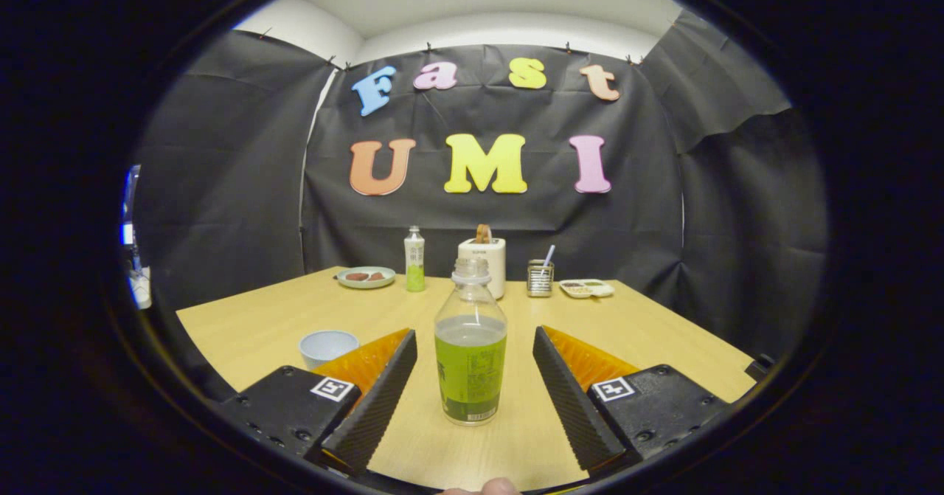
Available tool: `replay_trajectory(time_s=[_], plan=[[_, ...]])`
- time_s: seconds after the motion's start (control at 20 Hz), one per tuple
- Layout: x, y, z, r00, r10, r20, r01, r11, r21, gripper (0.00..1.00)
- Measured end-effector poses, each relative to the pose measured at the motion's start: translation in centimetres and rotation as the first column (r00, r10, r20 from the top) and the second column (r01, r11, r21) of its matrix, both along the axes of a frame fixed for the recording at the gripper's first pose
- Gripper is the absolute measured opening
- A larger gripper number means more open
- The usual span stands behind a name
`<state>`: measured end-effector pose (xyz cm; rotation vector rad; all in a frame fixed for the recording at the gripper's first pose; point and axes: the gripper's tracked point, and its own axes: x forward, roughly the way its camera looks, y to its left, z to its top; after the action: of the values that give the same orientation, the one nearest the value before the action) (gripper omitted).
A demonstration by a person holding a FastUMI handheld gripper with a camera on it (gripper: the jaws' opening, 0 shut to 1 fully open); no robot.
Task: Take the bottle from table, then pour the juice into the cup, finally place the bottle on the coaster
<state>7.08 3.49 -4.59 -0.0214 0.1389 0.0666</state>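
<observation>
A: How are the jaws set?

B: The gripper (475, 347) is held wide open, the uncapped juice bottle (470, 347) standing upright on the worktop (649, 333) between the fingers, touched by neither. The gap is judged to be kept broad so the bottle can be straddled before closing.

A: And further out?

B: The cup (327, 347) is seen just beyond the left finger. A plate (366, 277), a second bottle (414, 260), a toaster (483, 257) and a small tray (586, 288) are lined along the far edge. No coaster can be made out.
</observation>
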Motion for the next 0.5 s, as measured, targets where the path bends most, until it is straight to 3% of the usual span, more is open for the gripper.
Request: replay_trajectory(time_s=[0.5], plan=[[4.1, 0.5, -3.7, 0.990, 0.024, -0.136, -0.024, 1.000, -0.002, 1.00]])
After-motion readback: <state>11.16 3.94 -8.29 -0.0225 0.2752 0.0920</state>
